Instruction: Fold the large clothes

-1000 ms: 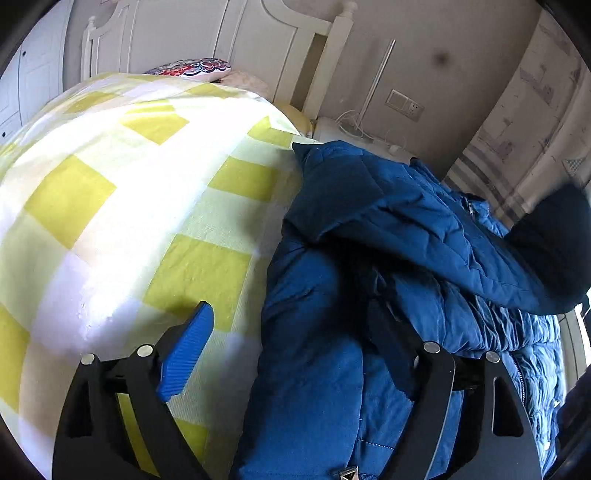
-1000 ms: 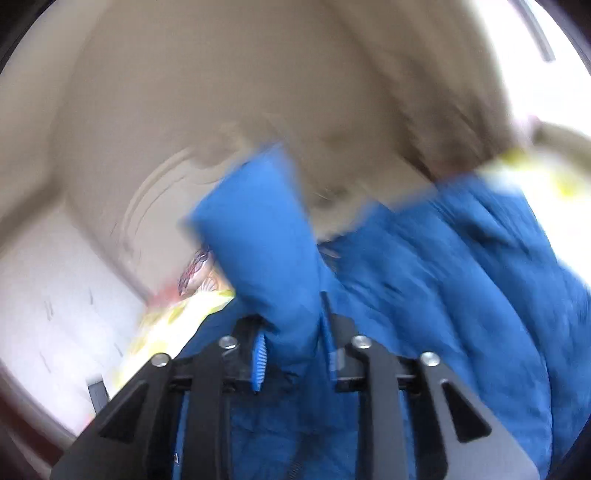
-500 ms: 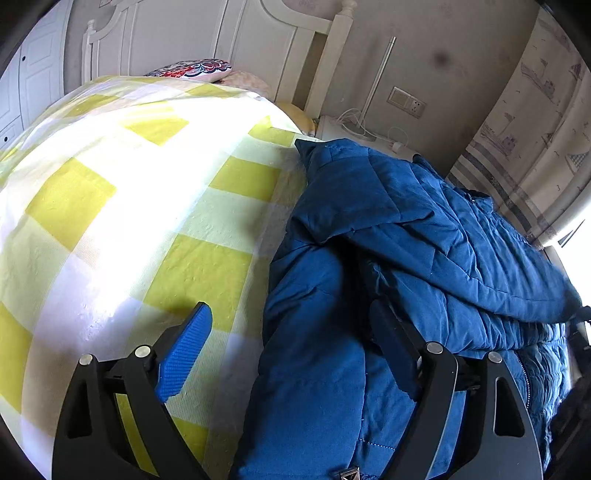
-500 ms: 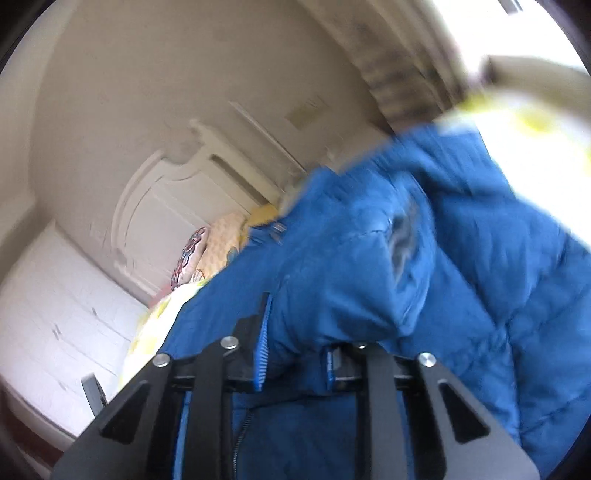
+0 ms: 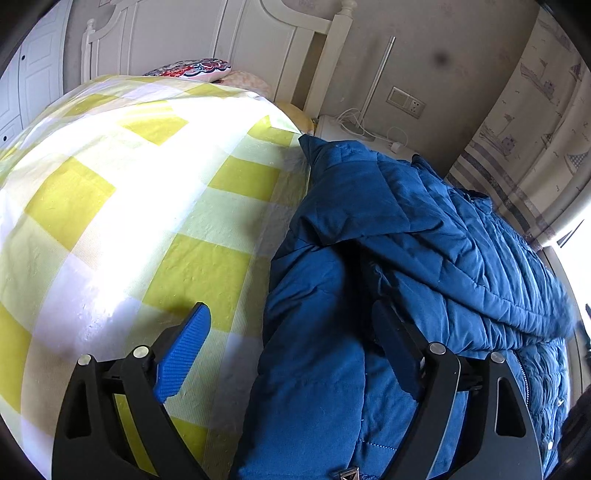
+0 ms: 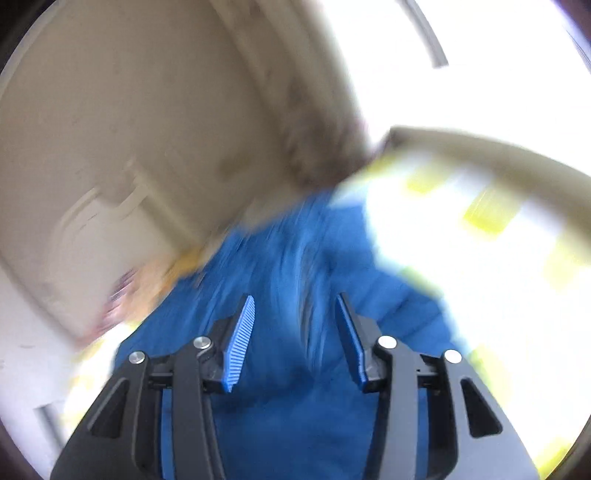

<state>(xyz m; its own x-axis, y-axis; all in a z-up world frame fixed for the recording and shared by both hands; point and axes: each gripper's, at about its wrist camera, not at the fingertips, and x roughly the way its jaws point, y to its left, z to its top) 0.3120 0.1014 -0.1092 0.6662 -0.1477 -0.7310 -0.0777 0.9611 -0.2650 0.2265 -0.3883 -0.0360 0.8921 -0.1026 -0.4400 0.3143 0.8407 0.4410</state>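
Now spread wide at the left gripper (image 5: pixel 288 332), one blue pad (image 5: pixel 183 354) over the checked bedcover (image 5: pixel 110 206) and the other dark against the blue padded jacket (image 5: pixel 369 258), straddling the jacket's near edge without pressing on it. Just opened at the right gripper (image 6: pixel 293 332) too, ribbed blue pads (image 6: pixel 240 339) apart with nothing pinched between them, only blurred jacket fabric (image 6: pixel 280 369) beyond. Lying along one side of the bed, partly doubled, with a sleeve or flap thrown across the body toward the headboard. Likely soft, puffy and light for its bulk, with a smooth quilted shell that could slide between pads and spring back after pressing; probably best taken at a hem, cuff or seamed edge, where thinner layers bunch firmly, rather than on a fat quilted panel. Zip visible at the lower right, worth keeping clear of the pads. Farther out, patterned pillow (image 5: pixel 192 68) and white headboard (image 5: pixel 207 33) at the top of the bed, a white bedside unit (image 5: pixel 351 127) with trailing cables just behind the jacket, a wall socket (image 5: pixel 404 102), and a printed curtain (image 5: pixel 524 140) close on the far side. Plenty of open bedcover for laying folds; cables and curtain the only snags nearby.
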